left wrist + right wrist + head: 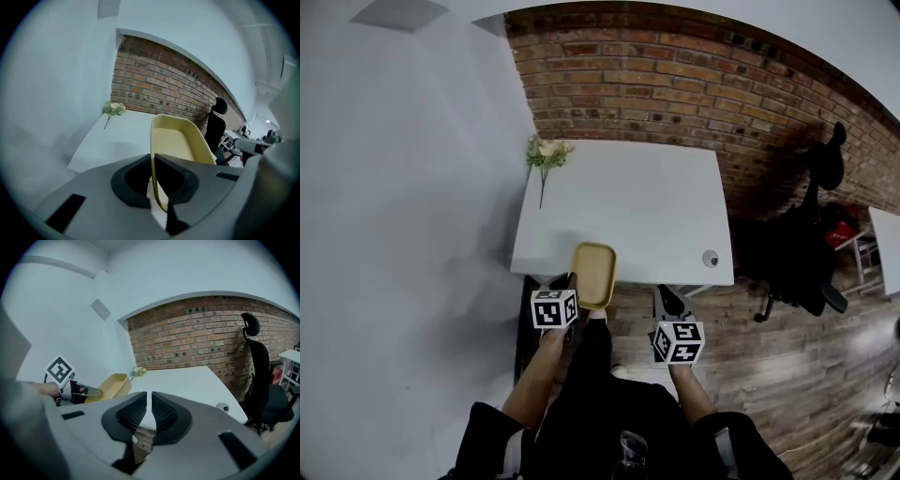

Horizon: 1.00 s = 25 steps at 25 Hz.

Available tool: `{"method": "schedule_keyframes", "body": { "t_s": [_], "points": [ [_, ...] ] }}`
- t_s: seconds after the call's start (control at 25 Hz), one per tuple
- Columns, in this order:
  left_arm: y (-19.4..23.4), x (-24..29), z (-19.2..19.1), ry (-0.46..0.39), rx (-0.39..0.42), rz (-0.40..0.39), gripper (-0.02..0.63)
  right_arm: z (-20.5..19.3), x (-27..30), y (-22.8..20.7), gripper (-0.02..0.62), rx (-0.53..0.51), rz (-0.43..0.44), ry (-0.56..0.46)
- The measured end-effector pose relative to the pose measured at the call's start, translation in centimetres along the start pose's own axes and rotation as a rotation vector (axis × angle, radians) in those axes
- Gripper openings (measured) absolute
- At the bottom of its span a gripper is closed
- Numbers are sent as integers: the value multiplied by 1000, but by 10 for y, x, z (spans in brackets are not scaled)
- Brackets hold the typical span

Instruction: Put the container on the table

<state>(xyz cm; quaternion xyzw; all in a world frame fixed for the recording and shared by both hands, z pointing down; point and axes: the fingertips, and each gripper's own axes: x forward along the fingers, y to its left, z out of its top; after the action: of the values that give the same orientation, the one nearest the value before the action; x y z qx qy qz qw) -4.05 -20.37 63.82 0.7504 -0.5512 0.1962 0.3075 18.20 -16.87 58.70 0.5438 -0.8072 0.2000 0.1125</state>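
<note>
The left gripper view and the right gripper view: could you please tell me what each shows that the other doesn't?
Left only: the left gripper seen close up, shut on the rim of the yellow container. Right only: the right gripper, shut and empty, a marker cube, a grommet. Both: yellow container, white table, flowers, brick wall, chair.

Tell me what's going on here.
A person stands at the near edge of a white table with a gripper in each hand. The left gripper is shut on the rim of a yellow container and holds it at the table's near edge, apparently not set down yet. The right gripper is shut on nothing, short of the table. A flower sprig lies at the far left corner.
</note>
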Motion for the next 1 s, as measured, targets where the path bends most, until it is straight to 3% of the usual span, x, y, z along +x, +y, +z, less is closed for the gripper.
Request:
{"method": "schedule_keyframes", "body": {
  "t_s": [0.64, 1.0],
  "points": [
    [89, 98, 101, 26, -43, 1, 23, 69, 159, 21, 26, -28, 47, 48],
    [135, 135, 137, 33, -41, -7, 22, 92, 221, 33, 26, -31, 39, 35]
  ]
}}
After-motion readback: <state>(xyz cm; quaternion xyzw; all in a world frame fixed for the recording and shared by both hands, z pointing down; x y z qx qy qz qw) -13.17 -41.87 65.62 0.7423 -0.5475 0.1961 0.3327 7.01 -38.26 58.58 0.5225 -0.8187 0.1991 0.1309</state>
